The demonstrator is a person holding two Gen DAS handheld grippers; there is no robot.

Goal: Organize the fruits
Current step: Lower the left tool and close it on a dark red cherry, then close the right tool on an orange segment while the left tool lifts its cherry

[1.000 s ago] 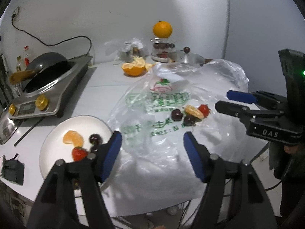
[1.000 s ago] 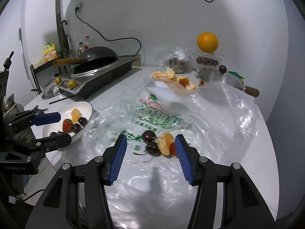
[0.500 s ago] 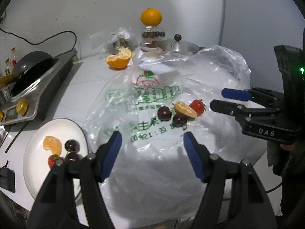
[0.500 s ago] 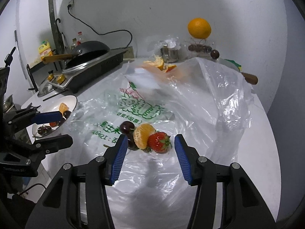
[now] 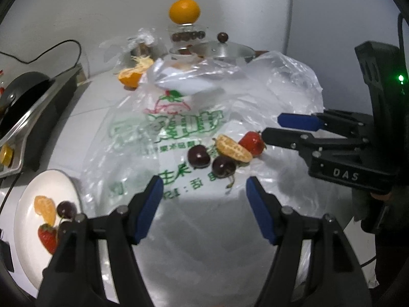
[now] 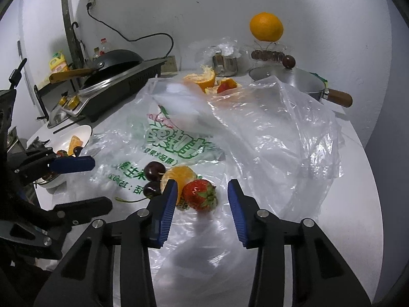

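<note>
On a clear plastic bag (image 6: 268,138) lie a strawberry (image 6: 198,195), an orange segment (image 6: 179,176) and two dark cherries (image 6: 153,171). My right gripper (image 6: 202,197) reaches around the strawberry, its jaws closing, pads still apart from the fruit. In the left wrist view the same strawberry (image 5: 251,142), orange segment (image 5: 234,149) and cherries (image 5: 198,156) lie ahead of my open left gripper (image 5: 204,198), with the right gripper (image 5: 274,128) coming in from the right. A white plate (image 5: 28,238) at lower left holds an orange segment, a cherry and a strawberry.
An induction cooker with a black pan (image 6: 115,61) stands at the left. At the back are a peeled orange half (image 5: 130,76), a whole orange (image 5: 184,10) on a glass jar, and a lidded pot (image 5: 225,50) with a wooden handle (image 6: 337,97). The table edge curves at right.
Both grippers moved closer to the fruit pile on the bag. The right gripper's jaws narrowed around the strawberry. The plate slid toward the left edge of the left wrist view.
</note>
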